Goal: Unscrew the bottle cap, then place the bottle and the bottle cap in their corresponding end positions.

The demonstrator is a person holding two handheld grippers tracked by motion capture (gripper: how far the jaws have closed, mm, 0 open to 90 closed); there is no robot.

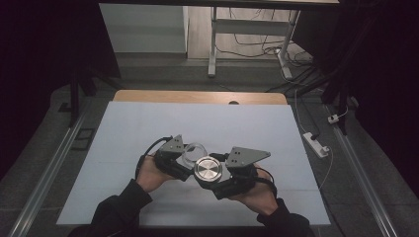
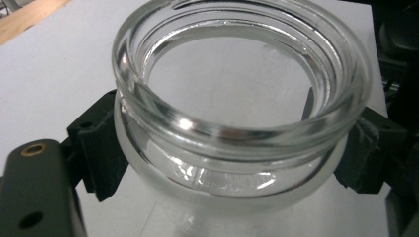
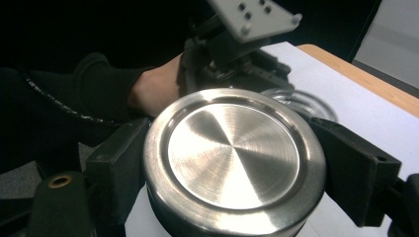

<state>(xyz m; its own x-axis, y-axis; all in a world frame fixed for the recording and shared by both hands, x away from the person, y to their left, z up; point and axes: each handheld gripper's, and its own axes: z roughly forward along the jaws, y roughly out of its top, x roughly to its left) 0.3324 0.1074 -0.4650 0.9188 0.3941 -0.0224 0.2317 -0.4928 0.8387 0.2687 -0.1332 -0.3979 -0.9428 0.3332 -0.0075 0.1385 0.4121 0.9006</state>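
Nearest the person, the right gripper [image 1: 213,174] pinches a brushed metal lid [image 1: 208,169] between its fingers. Just beyond, touching-close, the left gripper [image 1: 190,157] clamps an open glass jar [image 1: 192,151] over the white bench [image 1: 148,123]. Farther off: a power strip [image 1: 316,143] on the floor.

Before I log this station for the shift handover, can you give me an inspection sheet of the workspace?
Surface: white sheet over a wooden table, bare apart from the work in hand.
Job's things: open clear glass jar, empty as far as can be seen; round brushed-metal lid held beside it, not on it.
Clutter: nothing seen.
Grippers: left gripper shut on the glass jar; right gripper shut on the metal lid.
Cables: black cable trailing from the left gripper; loose wires and a white power strip on the floor.
Surroundings: dark room, desk frame beyond the table.
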